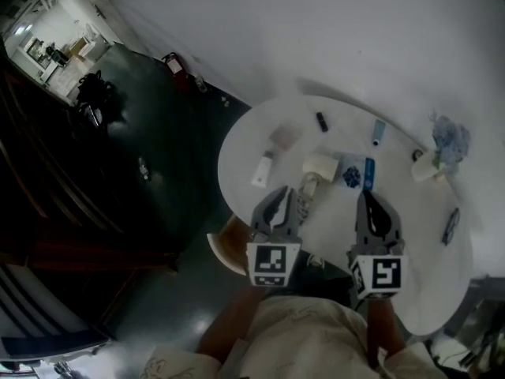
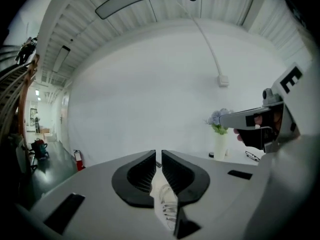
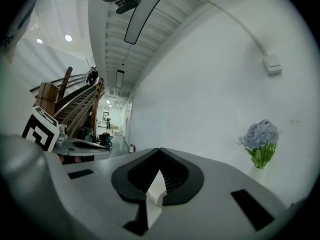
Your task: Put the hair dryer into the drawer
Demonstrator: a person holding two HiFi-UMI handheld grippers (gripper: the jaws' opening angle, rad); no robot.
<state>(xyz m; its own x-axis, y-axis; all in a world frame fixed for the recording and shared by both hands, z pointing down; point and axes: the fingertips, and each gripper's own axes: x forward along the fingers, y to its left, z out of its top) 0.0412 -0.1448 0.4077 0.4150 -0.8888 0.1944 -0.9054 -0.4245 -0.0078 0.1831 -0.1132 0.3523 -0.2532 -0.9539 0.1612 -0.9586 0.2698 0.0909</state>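
Observation:
The white hair dryer point(image 1: 319, 166) lies on the round white table point(image 1: 245, 144), its coiled cord point(image 1: 305, 194) trailing toward me. My left gripper point(image 1: 281, 198) hovers just left of the cord, jaws shut with only a sliver between them and nothing held. In the left gripper view the left gripper point(image 2: 158, 154) frames a bit of white cord point(image 2: 167, 204) below. My right gripper point(image 1: 371, 202) floats to the right of the dryer, near a blue packet point(image 1: 353, 172), shut and empty. In its own view the right gripper point(image 3: 159, 151) has its tips touching. No drawer shows in any view.
On the table lie a white stick-shaped item point(image 1: 262, 170), a grey piece point(image 1: 282, 138), a small black object point(image 1: 321, 121), a blue tube point(image 1: 379, 133), glasses point(image 1: 450, 226) and a white vase point(image 1: 428, 166) with bluish flowers point(image 1: 450, 136). A wooden seat point(image 1: 225, 245) stands under the near-left rim.

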